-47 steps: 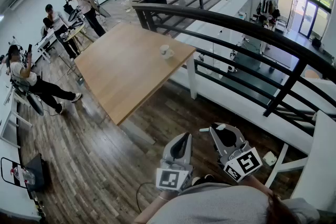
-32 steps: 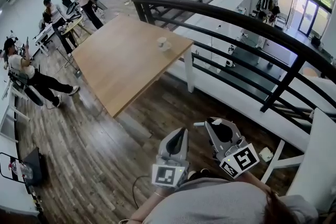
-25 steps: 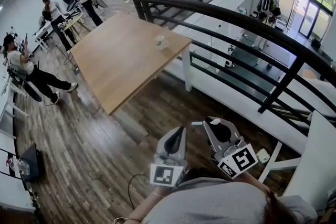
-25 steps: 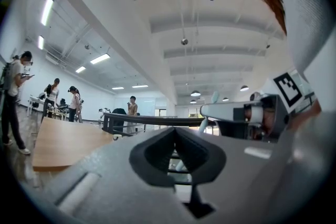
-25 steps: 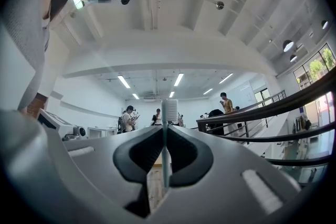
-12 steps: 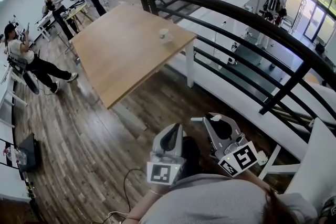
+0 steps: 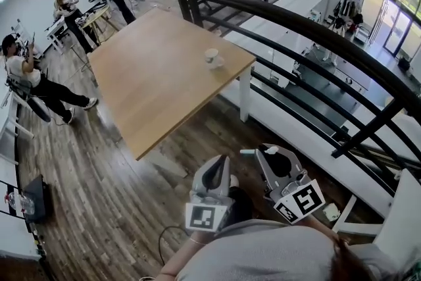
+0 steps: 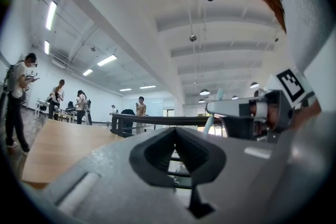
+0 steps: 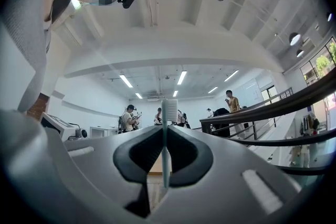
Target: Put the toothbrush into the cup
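- The right gripper point(image 9: 165, 131) is clamped on a pale toothbrush point(image 9: 167, 149), pinching its handle.
- The toothbrush's long axis runs across the jaws: it stands upright in the right gripper view, bristle head on top.
- The left gripper point(image 8: 175, 131) has its 2 jaws together, nothing between them.
- The cup point(image 7: 212, 57) stands well apart on the wooden table point(image 7: 151, 82), near the railing point(image 7: 296, 23).

Wooden table point(image 7: 151, 76) beside black railing point(image 7: 296, 21), people point(image 7: 20, 72) beyond.
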The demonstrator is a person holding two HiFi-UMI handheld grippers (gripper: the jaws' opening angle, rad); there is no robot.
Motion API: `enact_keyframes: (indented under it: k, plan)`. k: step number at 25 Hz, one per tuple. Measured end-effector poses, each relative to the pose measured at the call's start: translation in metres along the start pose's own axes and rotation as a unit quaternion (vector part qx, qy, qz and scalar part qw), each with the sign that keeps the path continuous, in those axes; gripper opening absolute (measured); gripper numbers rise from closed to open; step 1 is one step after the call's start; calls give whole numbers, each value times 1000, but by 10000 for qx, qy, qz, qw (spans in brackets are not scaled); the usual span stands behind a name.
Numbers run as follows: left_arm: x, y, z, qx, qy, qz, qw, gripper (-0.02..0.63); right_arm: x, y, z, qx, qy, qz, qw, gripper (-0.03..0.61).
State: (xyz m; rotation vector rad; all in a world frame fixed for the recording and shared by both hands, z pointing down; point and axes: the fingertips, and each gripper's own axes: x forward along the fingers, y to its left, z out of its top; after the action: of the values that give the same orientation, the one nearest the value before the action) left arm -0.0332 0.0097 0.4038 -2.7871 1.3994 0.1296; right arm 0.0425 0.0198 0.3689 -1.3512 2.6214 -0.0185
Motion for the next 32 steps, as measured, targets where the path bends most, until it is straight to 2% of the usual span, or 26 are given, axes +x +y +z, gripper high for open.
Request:
enact_keyframes:
  k: [6,17,23,32]
  plan:
    - [65,42,-1,-13,27,-235,9997,5,59,-48,-4,-2,28,-192,9998,25]
    - [149,118,-6,-85,155,-563,9983,5,160,-98,-2,-205,-95,-431,9988,25]
    - [163,128,-18,-233,307,-587,9975,5,174,-113,-15,-43,65,-556,9984,25]
    - [173,141,-18,-312,337,-418,9981,5,193,-120,-18,42,213,-375,9991,25]
